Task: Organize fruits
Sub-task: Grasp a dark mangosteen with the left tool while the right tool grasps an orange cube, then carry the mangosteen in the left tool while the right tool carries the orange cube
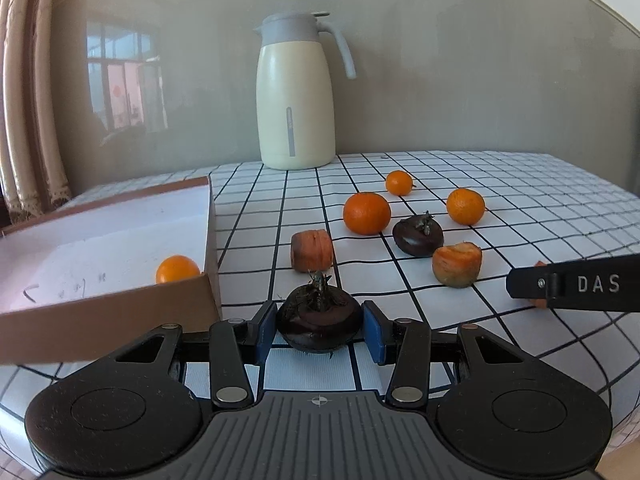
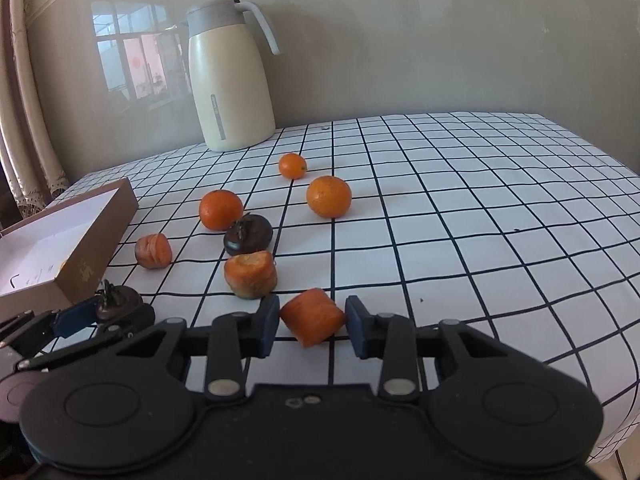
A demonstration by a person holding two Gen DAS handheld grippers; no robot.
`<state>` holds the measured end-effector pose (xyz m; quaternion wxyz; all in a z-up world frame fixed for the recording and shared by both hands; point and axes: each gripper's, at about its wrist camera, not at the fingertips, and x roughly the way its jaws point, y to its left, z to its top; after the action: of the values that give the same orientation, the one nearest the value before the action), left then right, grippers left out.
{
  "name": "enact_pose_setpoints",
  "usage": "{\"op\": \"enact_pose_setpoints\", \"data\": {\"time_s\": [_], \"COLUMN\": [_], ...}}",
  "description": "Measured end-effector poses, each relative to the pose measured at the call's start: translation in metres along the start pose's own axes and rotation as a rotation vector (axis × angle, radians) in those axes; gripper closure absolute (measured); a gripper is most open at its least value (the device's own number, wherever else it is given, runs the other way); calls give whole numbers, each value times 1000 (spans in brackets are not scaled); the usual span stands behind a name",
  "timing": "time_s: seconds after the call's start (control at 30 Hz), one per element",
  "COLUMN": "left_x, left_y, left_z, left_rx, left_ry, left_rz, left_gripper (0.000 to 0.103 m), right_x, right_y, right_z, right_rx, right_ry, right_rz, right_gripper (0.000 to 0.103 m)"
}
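Nearest to us on the left, the left claw (image 1: 320, 330) is closed on a dark water chestnut (image 1: 319, 322); both blue pads press its sides, and it sits low over the checked cloth of the desk (image 1: 500, 200). On the right, we see the right claw (image 2: 312, 322) narrowly closed on a carrot piece (image 2: 313, 316), with the pads against its two ends. We cannot tell if this piece is lifted or lies on the cloth.

Just beside the left claw stands the cardboard box (image 1: 120, 312), open on top. Inside it we see one small orange (image 1: 177, 269), lying near the front right corner on the white bottom.

Further away, on the cloth, are two more carrot pieces (image 1: 312, 255) (image 1: 457, 265). Between them and a little behind lies a second water chestnut (image 1: 417, 236). Behind it are three oranges (image 1: 366, 213) (image 1: 465, 206) (image 1: 399, 182), apart from each other, the smallest one farthest.

At the back of the desk, near the wall, stands upright a cream jug (image 1: 296, 96) with a grey lid and handle.
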<state>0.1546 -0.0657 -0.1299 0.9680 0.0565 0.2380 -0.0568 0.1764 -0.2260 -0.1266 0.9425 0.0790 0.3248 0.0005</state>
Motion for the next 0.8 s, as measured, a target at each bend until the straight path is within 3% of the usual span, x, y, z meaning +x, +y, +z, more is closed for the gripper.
{"op": "enact_pose_setpoints", "data": {"time_s": [0.47,0.8], "left_x": [-3,-36], "left_y": [6,22], "left_z": [-4,1], "left_rx": [-42,-56], "left_ry": [-20,-36], "left_rz": [-3,-7], "left_gripper": [58,58], "right_x": [-3,-35], "right_y": [2,16], "right_z": [-1,1], "right_rx": [-1,-6], "right_ry": [5,-19], "right_rz": [8,70], "right_gripper": [76,76]}}
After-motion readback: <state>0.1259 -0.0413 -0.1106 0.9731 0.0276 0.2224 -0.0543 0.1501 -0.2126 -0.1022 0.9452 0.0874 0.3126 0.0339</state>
